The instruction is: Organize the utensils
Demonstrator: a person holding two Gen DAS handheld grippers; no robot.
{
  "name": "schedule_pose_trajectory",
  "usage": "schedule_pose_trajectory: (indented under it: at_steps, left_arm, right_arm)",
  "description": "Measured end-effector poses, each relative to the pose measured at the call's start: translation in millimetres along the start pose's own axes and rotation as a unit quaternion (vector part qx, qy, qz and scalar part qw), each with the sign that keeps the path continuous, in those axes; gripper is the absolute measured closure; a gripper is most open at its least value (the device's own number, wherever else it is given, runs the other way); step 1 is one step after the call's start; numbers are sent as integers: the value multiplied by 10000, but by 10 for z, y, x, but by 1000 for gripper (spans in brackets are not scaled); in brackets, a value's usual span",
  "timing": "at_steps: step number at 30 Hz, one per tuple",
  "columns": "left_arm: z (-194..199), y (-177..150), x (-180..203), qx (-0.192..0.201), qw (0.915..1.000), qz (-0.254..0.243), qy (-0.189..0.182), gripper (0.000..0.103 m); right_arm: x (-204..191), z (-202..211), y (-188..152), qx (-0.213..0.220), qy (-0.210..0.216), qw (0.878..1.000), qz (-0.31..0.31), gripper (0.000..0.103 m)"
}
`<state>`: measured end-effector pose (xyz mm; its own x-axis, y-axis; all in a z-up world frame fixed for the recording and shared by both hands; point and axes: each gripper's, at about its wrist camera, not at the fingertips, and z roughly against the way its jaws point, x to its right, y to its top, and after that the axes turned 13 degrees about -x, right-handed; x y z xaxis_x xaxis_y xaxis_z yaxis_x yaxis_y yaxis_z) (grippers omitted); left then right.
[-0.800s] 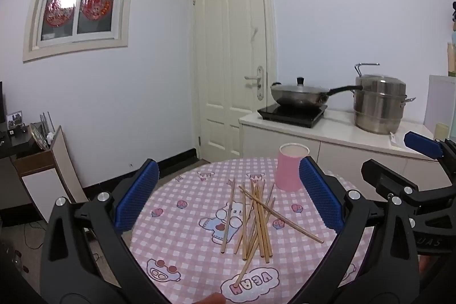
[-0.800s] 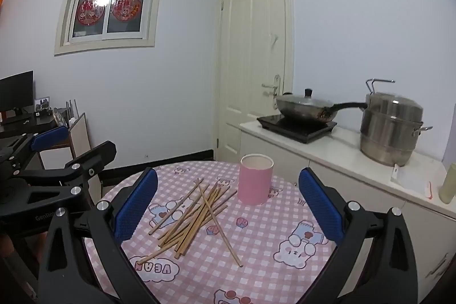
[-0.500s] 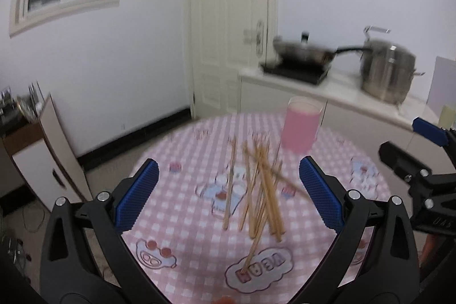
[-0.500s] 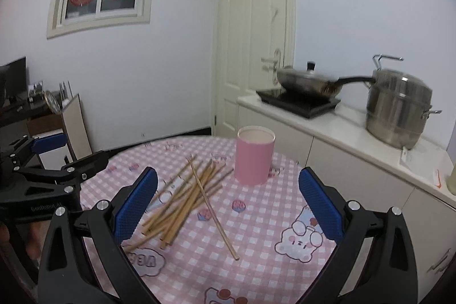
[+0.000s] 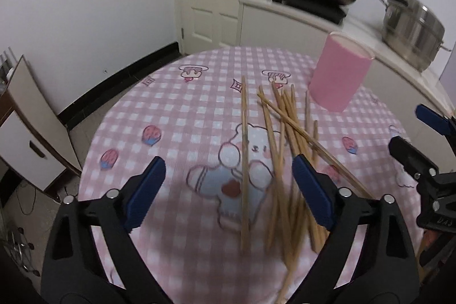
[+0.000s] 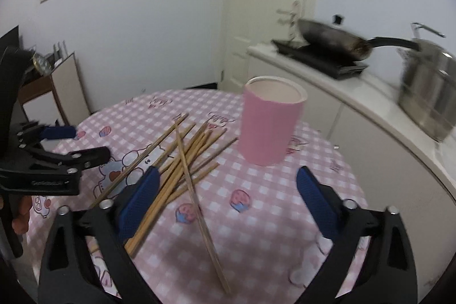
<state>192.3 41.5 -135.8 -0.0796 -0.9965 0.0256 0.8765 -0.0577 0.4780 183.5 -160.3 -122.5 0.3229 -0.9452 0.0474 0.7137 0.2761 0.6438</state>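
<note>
Both the left gripper (image 5: 228, 190) and right gripper (image 6: 226, 194) hover with jaws spread, empty, over chopsticks (image 5: 280, 133) scattered on the table (image 5: 176, 110) beside an upright, seemingly empty pink cup (image 6: 269, 124).

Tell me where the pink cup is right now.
The pink cup stands upright on the checked tablecloth, on its far side toward the counter. In both wrist views the chopsticks lie just left of it.

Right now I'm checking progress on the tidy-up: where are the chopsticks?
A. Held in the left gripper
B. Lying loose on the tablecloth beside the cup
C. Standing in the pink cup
B: the chopsticks lie scattered on the tablecloth beside the pink cup.
</note>
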Motion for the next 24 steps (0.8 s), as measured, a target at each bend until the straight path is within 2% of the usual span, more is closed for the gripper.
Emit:
schedule_pose_trajectory:
  at_steps: [2, 6, 8, 9, 11, 16, 20, 24]
  left_arm:
    - [-141, 134, -22, -165, 9997, -50, 144, 23]
    - [-277, 239, -48, -229, 9997, 55, -68, 23]
    - [-323, 280, -95, -285, 9996, 20, 60, 23]
    - [-340, 279, -93, -282, 9996, 34, 31, 23]
    - [-373, 302, -100, -311, 9995, 30, 10, 23]
    - [-446, 397, -188, -394, 9992, -43, 48, 23]
    - [-544, 474, -151, -472, 9988, -120, -21, 23]
    - [-670, 540, -106, -597, 9979, -147, -191, 23]
  right_arm:
    - [-49, -176, 90, -193, 143, 9996, 161, 30]
    - [-172, -518, 248, -614, 394, 9962, 469, 47]
    - [-215, -638, 307, -761, 444, 9945, 572, 58]
    - [-233, -709, 340, -865, 481, 9931, 624, 60]
    - [-237, -811, 376, -1021, 583, 9906, 697, 69]
    - [-229, -976, 401, -1354, 835, 9834, 874, 77]
    - [-207, -1002, 451, -1477, 1123, 9788, 863, 94]
    - [-156, -1023, 485, -1558, 1122, 9777, 850, 98]
